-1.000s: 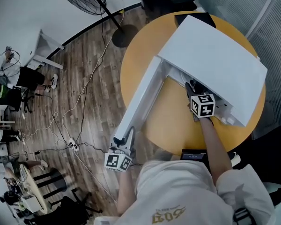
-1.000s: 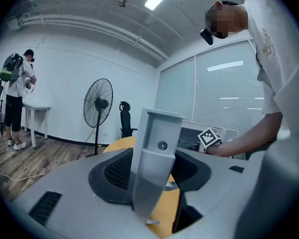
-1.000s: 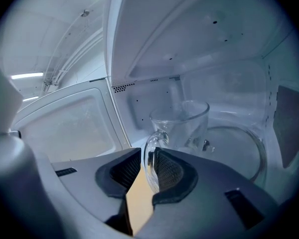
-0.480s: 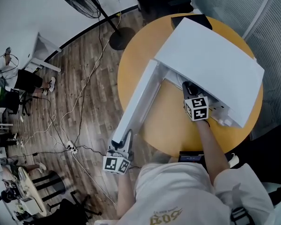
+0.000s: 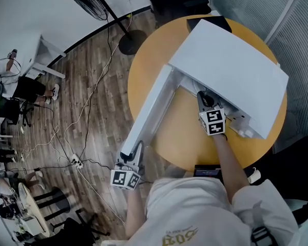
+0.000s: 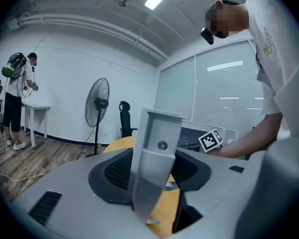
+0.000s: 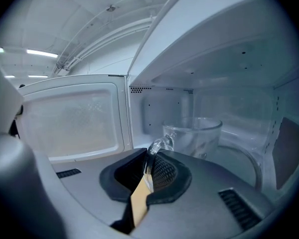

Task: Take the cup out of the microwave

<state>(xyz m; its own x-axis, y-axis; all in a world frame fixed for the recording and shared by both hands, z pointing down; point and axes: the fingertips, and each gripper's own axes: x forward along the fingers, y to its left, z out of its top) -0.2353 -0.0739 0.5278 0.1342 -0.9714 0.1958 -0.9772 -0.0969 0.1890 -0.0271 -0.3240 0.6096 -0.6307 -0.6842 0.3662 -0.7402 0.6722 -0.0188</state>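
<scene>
Right gripper view: right gripper [image 7: 150, 164] pinches handle [image 7: 157, 146] of cup [image 7: 197, 133]; cup at 1 o'clock, inside microwave [image 7: 229, 49]. Left gripper [image 6: 157, 176] clamps door [image 6: 159, 128] open. Grasp step; next prob. needs level pull out, no tilt.

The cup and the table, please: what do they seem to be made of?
Cup: probably clear glass, glossy; the microwave wall shows through it. Table: likely wood or laminate, a smooth matte orange-tan top with no visible grain.
</scene>
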